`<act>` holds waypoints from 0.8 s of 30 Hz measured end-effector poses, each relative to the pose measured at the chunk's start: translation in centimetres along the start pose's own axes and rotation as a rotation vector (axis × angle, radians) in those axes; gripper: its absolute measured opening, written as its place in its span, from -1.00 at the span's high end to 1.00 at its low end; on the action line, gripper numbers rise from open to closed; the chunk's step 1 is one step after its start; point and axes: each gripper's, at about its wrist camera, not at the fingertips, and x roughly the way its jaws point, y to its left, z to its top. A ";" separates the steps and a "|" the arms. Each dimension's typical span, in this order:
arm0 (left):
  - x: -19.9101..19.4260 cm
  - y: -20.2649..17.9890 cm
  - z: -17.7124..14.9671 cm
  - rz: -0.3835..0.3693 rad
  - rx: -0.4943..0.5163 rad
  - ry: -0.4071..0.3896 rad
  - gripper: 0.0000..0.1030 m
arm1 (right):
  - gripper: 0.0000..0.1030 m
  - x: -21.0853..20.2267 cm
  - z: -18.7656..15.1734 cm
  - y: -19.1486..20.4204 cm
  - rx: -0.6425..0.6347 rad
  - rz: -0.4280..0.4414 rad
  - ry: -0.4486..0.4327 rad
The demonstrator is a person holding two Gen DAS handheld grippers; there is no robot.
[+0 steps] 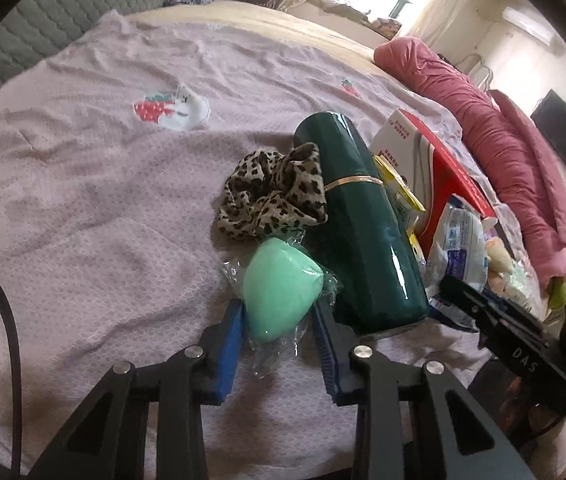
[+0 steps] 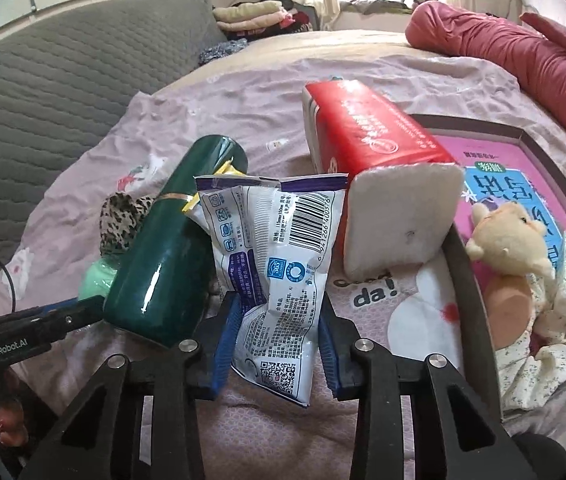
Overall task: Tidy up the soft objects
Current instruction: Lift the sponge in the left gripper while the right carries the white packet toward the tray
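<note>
On the bed, the left gripper clamps a mint sponge lying beside the green flask. The right gripper pinches a white packet, between flask and tissue pack.

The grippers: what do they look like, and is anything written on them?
Both look alike. The left gripper and the right gripper have black, jointed metal-looking arms with round silver bolts and blue ribbed pads. White lettering reads GenRobot.AI on the left one's side. A black cable loops beside the left one.
</note>
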 end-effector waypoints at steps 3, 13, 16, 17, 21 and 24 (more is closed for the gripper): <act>0.0 -0.2 -0.1 0.008 0.006 -0.002 0.35 | 0.28 -0.3 0.0 -0.1 0.005 0.008 -0.005; -3.1 -0.5 -0.9 -0.015 -0.002 -0.055 0.37 | 0.29 -2.5 0.3 -0.2 -0.009 0.039 -0.071; -4.3 -1.0 -1.0 -0.012 0.003 -0.088 0.37 | 0.29 -3.2 0.4 -0.2 -0.005 0.045 -0.090; -4.7 -1.2 -1.0 -0.016 0.003 -0.096 0.37 | 0.29 -3.5 0.4 -0.3 -0.005 0.048 -0.097; -5.8 -2.0 -0.9 -0.012 0.007 -0.126 0.37 | 0.29 -5.0 0.5 -0.7 -0.004 0.052 -0.133; -6.4 -2.8 -0.5 -0.015 0.002 -0.134 0.37 | 0.29 -5.8 0.6 -1.1 0.006 0.060 -0.151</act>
